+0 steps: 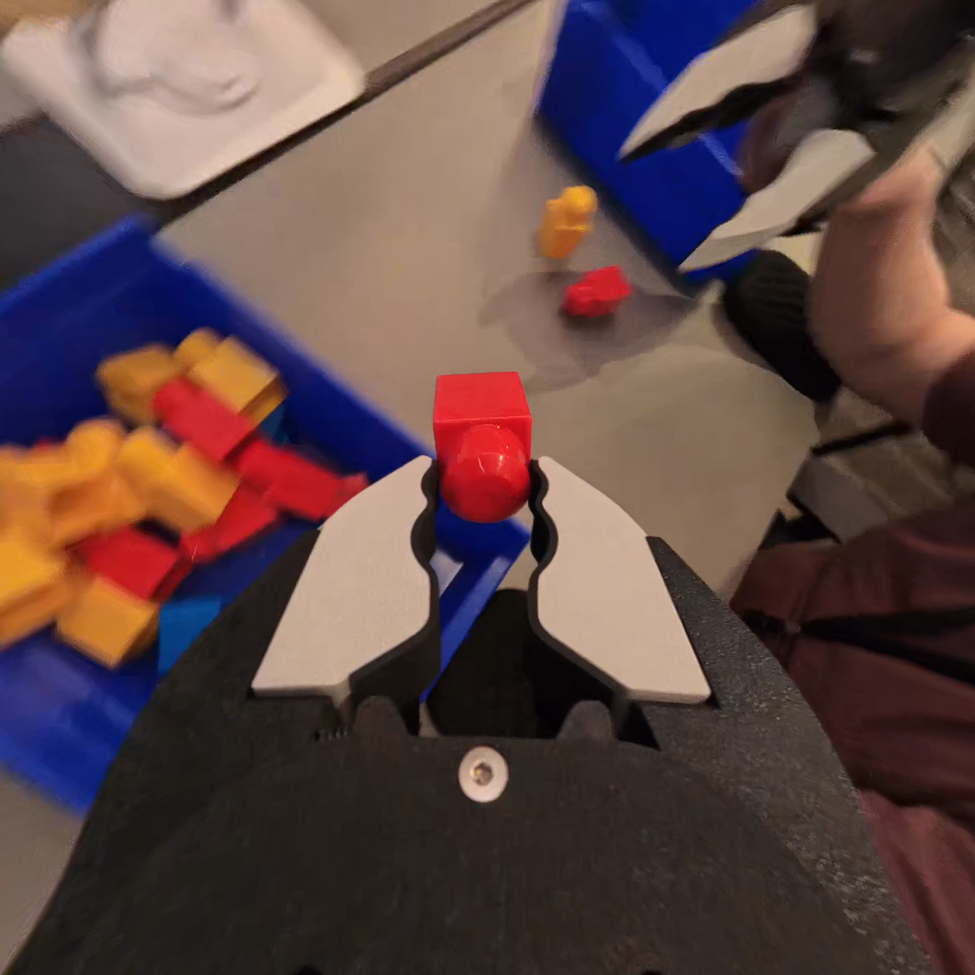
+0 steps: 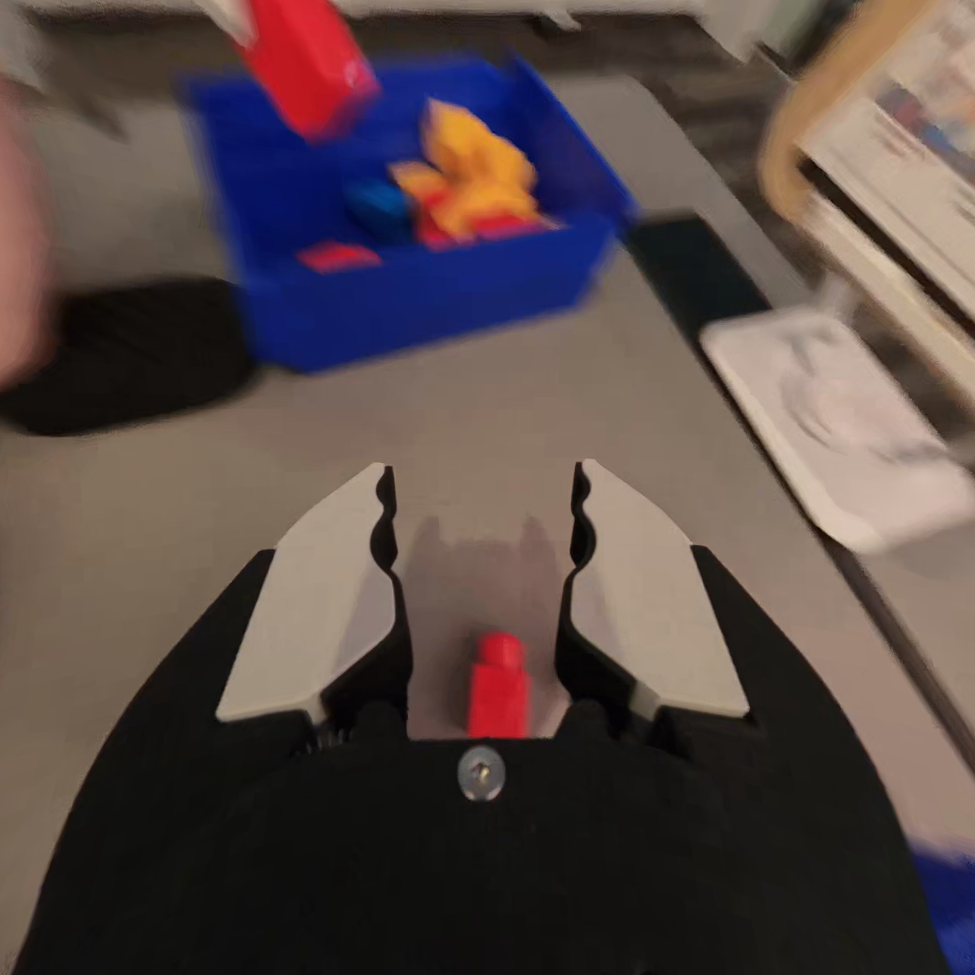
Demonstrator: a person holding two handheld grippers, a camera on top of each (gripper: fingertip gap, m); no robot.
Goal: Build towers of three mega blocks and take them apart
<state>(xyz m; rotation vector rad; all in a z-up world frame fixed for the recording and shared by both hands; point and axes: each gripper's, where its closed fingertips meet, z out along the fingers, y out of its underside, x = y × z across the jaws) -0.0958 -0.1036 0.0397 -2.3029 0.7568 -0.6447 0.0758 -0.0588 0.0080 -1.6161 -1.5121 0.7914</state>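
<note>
My left gripper (image 1: 483,467) is shut on a red mega block (image 1: 481,401). Both pads press on its round stud, and it is held above the edge of a blue bin (image 1: 79,316) full of red and yellow blocks. The same held block shows at the top of the right wrist view (image 2: 311,68). My right gripper (image 2: 483,469) is open and empty above the grey table (image 2: 475,411). A red block (image 2: 498,686) lies on the table under it, between the finger bases and apart from the pads. The right gripper also shows in the left wrist view (image 1: 651,211).
A yellow block (image 1: 567,221) and the red block (image 1: 596,290) lie on the table beside a second blue bin (image 1: 633,105). The bin of blocks shows in the right wrist view (image 2: 411,306). A white tray (image 2: 844,422) sits at the table edge. A person's hand (image 1: 870,295) is at the right. The grippers' ends are close to 20 cm from one another.
</note>
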